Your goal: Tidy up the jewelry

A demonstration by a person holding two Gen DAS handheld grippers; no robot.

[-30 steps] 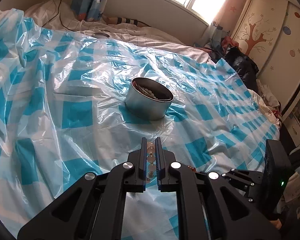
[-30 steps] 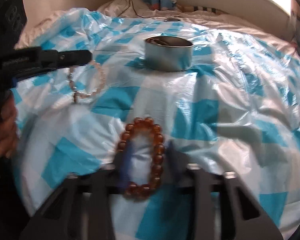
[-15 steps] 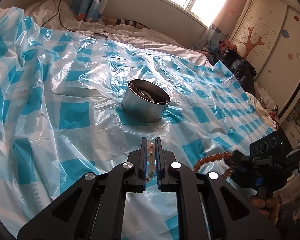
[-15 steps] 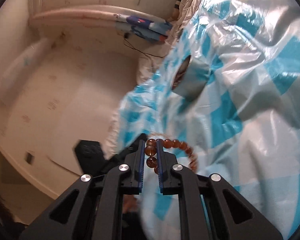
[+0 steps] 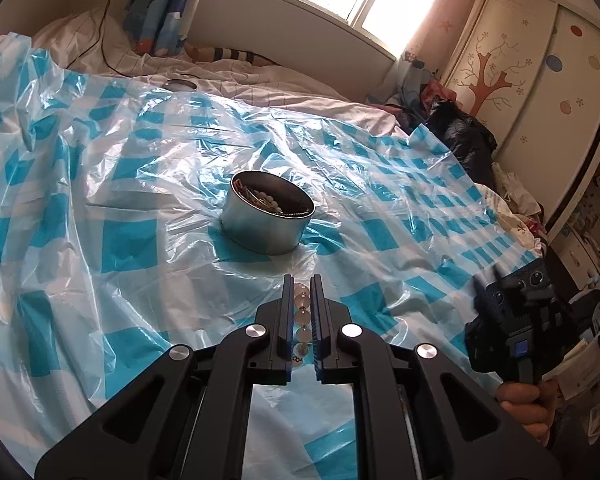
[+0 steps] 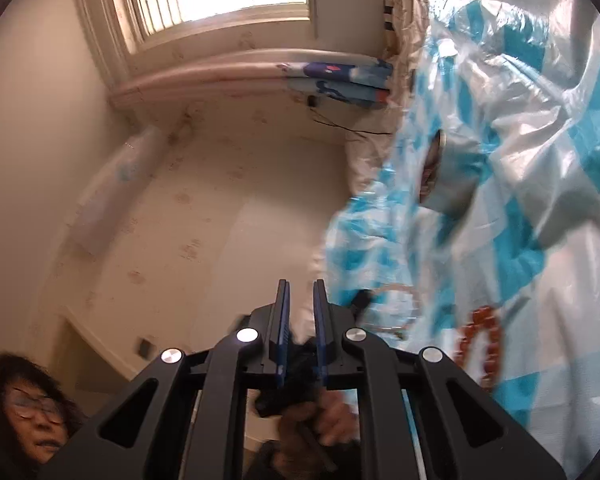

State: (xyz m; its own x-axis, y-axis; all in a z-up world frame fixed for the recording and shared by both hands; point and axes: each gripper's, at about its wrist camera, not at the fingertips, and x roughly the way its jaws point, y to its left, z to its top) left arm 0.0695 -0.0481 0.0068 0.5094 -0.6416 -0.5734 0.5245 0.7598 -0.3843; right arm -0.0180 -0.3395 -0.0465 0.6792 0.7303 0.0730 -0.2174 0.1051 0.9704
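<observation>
Pale bead bracelet: clamped between the two fingers of the left gripper; a short run of pale round beads shows in the narrow gap, the rest hidden behind the fingers.
Amber bead bracelet: lying on the blue-and-white checked plastic sheet, to the right of the right gripper's fingers and apart from them; blurred, its lower part hard to make out.
Right gripper: fingers parted a little with nothing between them, pointing off the bed toward the wall. Half a second ago they were clenched on the amber beads; those are now let go.
Metal tin: round and open, standing on the sheet ahead of the left fingers and slightly to their left, well apart from them. Inside are pale beads and other tangled jewelry too small to tell apart.
Tin in right view: seen side-on and smeared by motion blur.
Left view, far right: the other gripper's body and the hand gripping it, partly cut off by the frame edge.
Person's face: bottom left of the right view, partly cut off.
</observation>
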